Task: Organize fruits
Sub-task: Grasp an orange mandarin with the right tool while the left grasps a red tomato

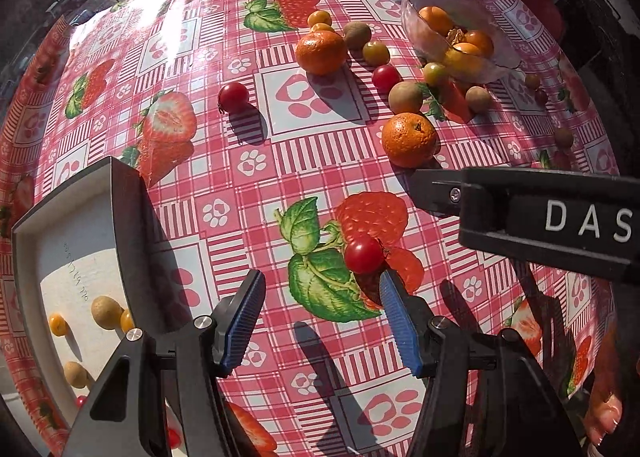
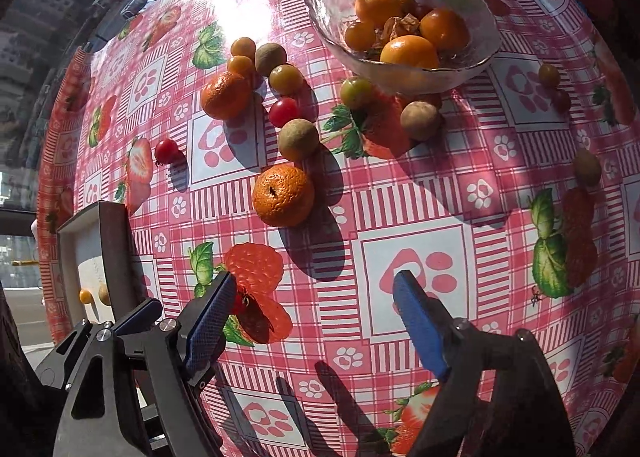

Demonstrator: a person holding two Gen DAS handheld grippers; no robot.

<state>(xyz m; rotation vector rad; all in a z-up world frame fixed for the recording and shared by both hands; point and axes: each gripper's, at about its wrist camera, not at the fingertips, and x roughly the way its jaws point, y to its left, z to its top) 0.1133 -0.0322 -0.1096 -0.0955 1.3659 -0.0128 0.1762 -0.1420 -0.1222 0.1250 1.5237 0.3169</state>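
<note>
**Clerk:** Nearest item entered first: left gripper point(image 1: 322, 293), jaws about half open, nothing clasped. One red cherry tomato point(image 1: 363, 255) is logged on the surface point(image 1: 248, 193) just ahead of the right-hand fingertip, not held.

**Checker:** And at far left?

**Clerk:** White tray point(image 1: 80, 217), dark-rimmed, beside the left gripper. Sorted so far, as far as can be seen: small yellow and tan fruits point(image 1: 106, 312) and a glimpse of red at its lower edge. The full count is hidden by the gripper.

**Checker:** Middle of the surface?

**Clerk:** Loose stock: a lone red tomato point(image 1: 233, 97), two mandarins point(image 1: 409, 139), tan round fruits point(image 1: 405, 97) and small yellow-green ones point(image 1: 376, 53), all unsorted.

**Checker:** Right side?

**Clerk:** Glass bowl point(image 2: 404, 73), holding orange and yellow fruits. Right gripper point(image 2: 316, 293), jaws wide apart, nothing between them, poised over bare cloth; the same near tomato is partly hidden behind its left finger.

**Checker:** Progress?

**Clerk:** Judged partly done. A few pieces are binned in tray and bowl; roughly a dozen are left scattered.
</note>
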